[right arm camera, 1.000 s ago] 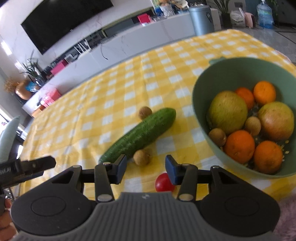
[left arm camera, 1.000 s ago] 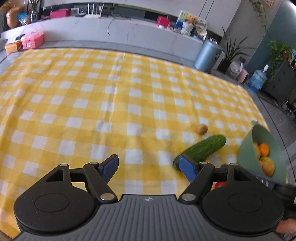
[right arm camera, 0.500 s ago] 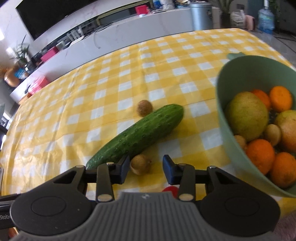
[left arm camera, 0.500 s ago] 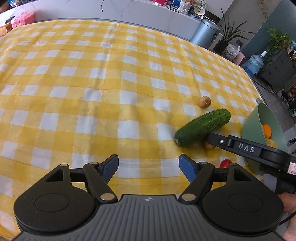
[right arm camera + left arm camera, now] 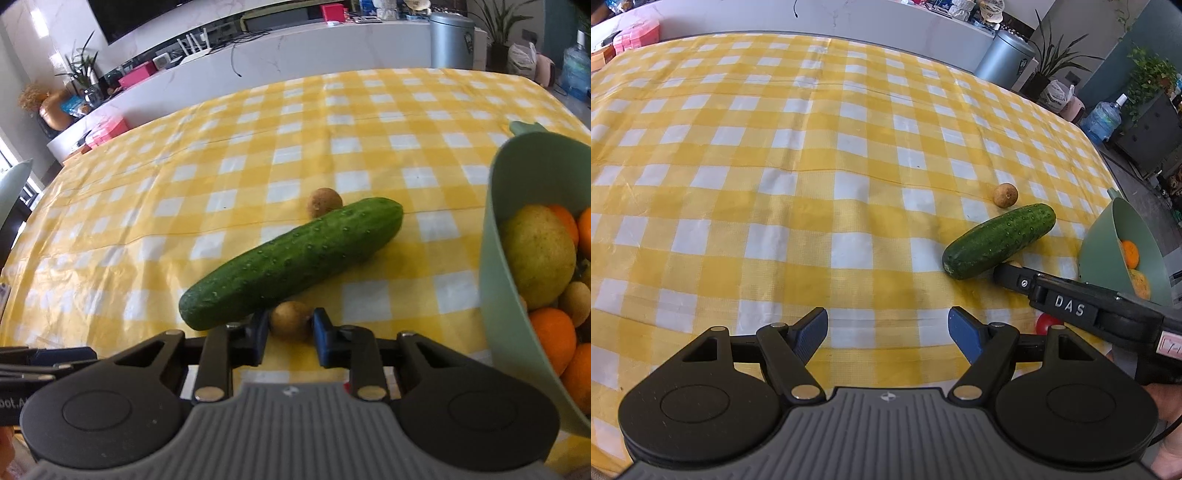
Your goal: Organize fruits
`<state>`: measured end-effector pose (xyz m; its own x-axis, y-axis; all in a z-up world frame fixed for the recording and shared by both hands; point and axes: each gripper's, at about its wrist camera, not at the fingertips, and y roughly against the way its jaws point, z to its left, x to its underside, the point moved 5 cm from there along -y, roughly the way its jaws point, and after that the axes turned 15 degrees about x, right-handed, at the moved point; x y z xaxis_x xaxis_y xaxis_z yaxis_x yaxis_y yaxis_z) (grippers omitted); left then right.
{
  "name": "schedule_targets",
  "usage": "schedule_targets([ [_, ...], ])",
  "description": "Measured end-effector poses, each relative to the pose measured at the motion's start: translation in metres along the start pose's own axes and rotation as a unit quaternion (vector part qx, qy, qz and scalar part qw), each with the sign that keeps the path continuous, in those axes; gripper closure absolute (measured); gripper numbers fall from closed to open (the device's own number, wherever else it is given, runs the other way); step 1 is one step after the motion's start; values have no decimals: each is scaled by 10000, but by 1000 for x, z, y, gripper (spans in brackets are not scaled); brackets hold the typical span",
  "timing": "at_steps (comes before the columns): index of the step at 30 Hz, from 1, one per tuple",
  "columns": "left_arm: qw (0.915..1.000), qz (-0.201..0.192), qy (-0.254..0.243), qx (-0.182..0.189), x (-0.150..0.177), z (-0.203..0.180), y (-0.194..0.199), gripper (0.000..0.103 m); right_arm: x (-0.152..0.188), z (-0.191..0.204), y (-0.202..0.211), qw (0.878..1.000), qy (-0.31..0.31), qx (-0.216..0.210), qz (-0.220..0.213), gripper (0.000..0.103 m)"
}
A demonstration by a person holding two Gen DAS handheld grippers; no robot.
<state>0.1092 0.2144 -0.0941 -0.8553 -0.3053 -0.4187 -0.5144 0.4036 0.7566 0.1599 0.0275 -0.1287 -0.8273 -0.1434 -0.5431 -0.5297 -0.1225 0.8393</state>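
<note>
**Small brown fruit pinched beside the cucumber**

The small round brown fruit [image 5: 290,320] sits on the yellow-and-white checked cloth of the counter [image 5: 240,177], between the blue-padded fingers of the right gripper [image 5: 289,332], whose jaws have come together on it. Only the right wrist view shows this grip; from the left wrist view the right gripper [image 5: 1004,271] appears side-on as a black bar lettered "DAS", its tip hiding nearly all of the fruit.

The long green bumpy cucumber [image 5: 291,262] lies diagonally just behind the fruit, touching or nearly touching it. A second round brown fruit [image 5: 324,201] rests beyond the cucumber's far end.

The pale green bowl [image 5: 495,280] stands to the right, holding oranges [image 5: 552,338] and a yellow-green pear-like fruit [image 5: 537,254]. The left wrist view alone shows a small red tomato-like fruit [image 5: 1047,323] near the bowl [image 5: 1100,243].

The left gripper [image 5: 888,328] hovers over bare cloth, jaws wide apart, holding nothing.
</note>
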Motion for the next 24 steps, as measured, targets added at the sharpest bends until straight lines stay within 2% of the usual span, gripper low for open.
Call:
schedule_targets([
  [3,9997,56,94,199,1,0,0,16,2,3,1,9999,101,26,-31,81],
  [5,9998,36,52,201,1,-2,1,16,2,5,1,10000,81,24,-9,81],
  [11,10000,-47,-42,38,1,-3,2,16,10,1,6,10000,23,86,-8,81],
  [14,9995,-276,45,-132,-1,-2,8,16,10,-1,7,10000,7,-4,-6,81],
  [19,9978,-531,-97,-376,-7,-5,24,17,12,-4,6,9996,127,257,-35,81],
  [24,9971,-564,-156,-492,-9,-10,28,17,6,-14,6,9990,68,426,-120,81],
])
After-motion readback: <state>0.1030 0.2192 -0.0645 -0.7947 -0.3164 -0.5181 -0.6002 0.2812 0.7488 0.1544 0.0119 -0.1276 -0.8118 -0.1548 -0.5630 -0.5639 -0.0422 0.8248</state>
